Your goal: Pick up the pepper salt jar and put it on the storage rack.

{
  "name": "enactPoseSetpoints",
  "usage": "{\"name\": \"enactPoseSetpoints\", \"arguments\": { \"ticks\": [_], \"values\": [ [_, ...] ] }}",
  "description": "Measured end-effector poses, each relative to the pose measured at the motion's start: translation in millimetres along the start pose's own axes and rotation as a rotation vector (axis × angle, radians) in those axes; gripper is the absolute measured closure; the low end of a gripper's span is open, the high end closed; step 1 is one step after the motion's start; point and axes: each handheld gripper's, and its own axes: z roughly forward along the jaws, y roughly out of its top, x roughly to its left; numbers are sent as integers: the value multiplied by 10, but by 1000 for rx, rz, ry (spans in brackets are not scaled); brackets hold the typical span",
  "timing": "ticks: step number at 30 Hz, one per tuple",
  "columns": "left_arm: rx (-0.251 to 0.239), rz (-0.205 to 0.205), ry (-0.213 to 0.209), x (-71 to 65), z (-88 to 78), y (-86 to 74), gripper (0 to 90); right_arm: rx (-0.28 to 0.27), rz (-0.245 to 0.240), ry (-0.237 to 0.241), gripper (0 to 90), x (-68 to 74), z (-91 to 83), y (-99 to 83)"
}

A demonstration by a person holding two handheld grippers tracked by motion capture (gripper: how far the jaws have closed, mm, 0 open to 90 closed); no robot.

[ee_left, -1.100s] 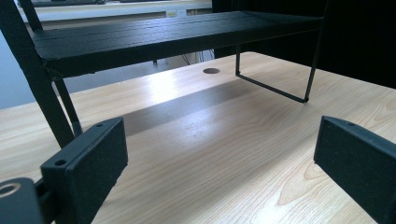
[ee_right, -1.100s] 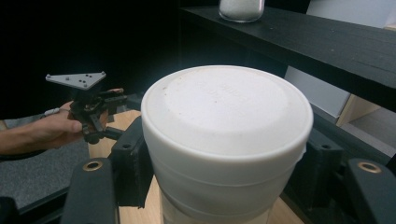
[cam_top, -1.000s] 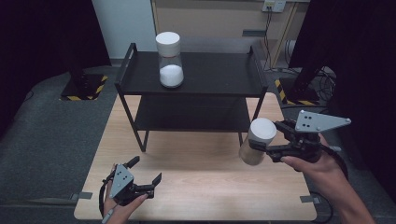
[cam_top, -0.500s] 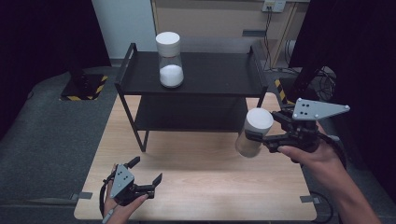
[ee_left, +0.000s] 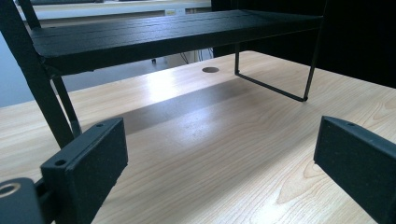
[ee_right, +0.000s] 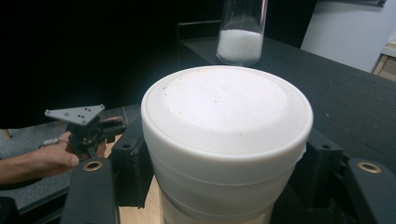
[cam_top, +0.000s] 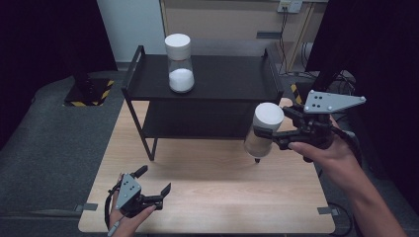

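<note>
A: Where is the white-lidded jar (cam_top: 263,129)?

B: The right gripper (cam_top: 273,133) holds it above the wooden table (cam_top: 212,197), just in front of the black shelf (cam_top: 222,81), jaws clamped around its body below the lid.

A: And the left gripper (cam_top: 154,186)?

B: Low at the table's near left corner, jaws wide apart, holding nothing. A second jar (cam_top: 179,69) of white granules stands on the shelf's top.

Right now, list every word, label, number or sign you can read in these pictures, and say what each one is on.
No text can be read in these pictures.
White lid of the jar held in the right tongs: faint embossed marks, too blurred to read.
Jar on the shelf: no label seen.
Yellow and black hazard stripes on the floor: a marking, no words.
</note>
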Motion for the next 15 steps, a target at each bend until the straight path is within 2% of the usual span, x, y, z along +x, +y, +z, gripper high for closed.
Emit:
{"name": "enactPoseSetpoints", "arguments": {
  "ticks": [15],
  "values": [
    [10,5,-2,-11,2,-1,19,-1,1,11,346,-52,81,199]
  ]
}}
